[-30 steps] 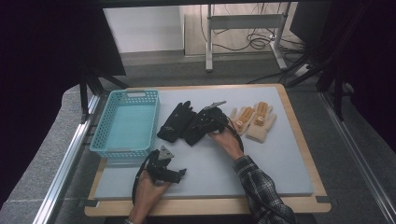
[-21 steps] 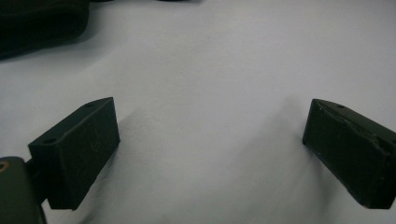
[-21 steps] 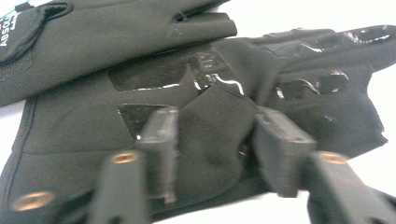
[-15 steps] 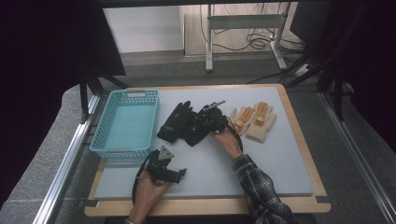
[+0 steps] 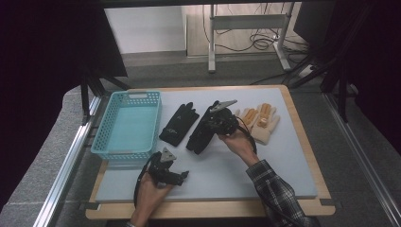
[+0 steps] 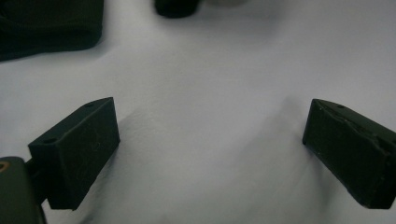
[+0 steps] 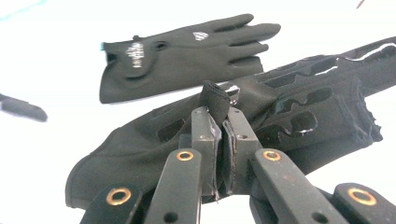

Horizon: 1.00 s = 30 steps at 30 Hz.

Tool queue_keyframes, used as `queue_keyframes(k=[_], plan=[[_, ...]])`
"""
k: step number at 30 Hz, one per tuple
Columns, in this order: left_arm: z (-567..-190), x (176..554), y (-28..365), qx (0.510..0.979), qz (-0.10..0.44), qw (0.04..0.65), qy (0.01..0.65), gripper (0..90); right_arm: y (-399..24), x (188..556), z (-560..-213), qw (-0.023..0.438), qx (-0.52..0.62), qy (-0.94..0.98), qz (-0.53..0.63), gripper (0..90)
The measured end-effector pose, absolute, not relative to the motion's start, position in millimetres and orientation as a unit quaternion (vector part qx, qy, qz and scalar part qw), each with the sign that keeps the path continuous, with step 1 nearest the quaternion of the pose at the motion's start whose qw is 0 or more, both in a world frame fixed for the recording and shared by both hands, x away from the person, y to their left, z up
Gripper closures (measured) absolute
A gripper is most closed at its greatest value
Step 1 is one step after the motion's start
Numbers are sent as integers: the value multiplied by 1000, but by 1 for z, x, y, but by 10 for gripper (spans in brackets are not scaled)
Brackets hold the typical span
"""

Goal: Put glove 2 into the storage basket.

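No legible text, glove print (image 7: pixel 135 54) perhaps blurred

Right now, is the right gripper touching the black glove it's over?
Touching. In the right gripper view the right gripper has just closed, its jaws pinching a fold of the black glove between them.

Grey floor (image 5: pixel 198 71), white wall (image 5: pixel 142 28), a metal stand (image 5: pixel 246 21) over tangled cables (image 5: pixel 262 40).

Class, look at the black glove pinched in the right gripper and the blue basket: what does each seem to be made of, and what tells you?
Black glove: soft matte fabric, perhaps synthetic, with glossy rubbery-looking patches; it folds limply where the right gripper pinches it. Blue basket: probably moulded plastic, judging by its even turquoise colour and stiff lattice walls.
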<state>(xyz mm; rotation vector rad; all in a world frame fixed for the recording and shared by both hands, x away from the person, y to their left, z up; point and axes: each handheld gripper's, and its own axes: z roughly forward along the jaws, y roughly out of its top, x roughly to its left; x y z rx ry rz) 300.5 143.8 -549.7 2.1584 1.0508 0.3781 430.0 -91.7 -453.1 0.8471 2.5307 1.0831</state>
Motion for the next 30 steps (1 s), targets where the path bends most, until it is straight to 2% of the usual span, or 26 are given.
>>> queue_keyframes(k=[5, 9, 15, 19, 26, 30], plan=[[-550, 301, 144, 833, 146, 348, 405, 41, -107, 409, -439, 111, 267, 876, 386, 830], [-550, 301, 144, 832, 147, 348, 406, 41, -127, 386, -433, 75, 231, 885, 397, 829], [-550, 301, 143, 830, 147, 351, 407, 41, -150, 366, -459, 32, 208, 891, 402, 799], [-550, 300, 143, 831, 147, 350, 407, 41, -160, 370, -476, 62, 231, 884, 401, 673], [-550, 301, 144, 833, 146, 347, 405, 42, -189, 373, -482, 119, 302, 864, 385, 673], [-550, 301, 144, 833, 146, 347, 405, 42, -197, 371, -498, 138, 324, 868, 351, 728]])
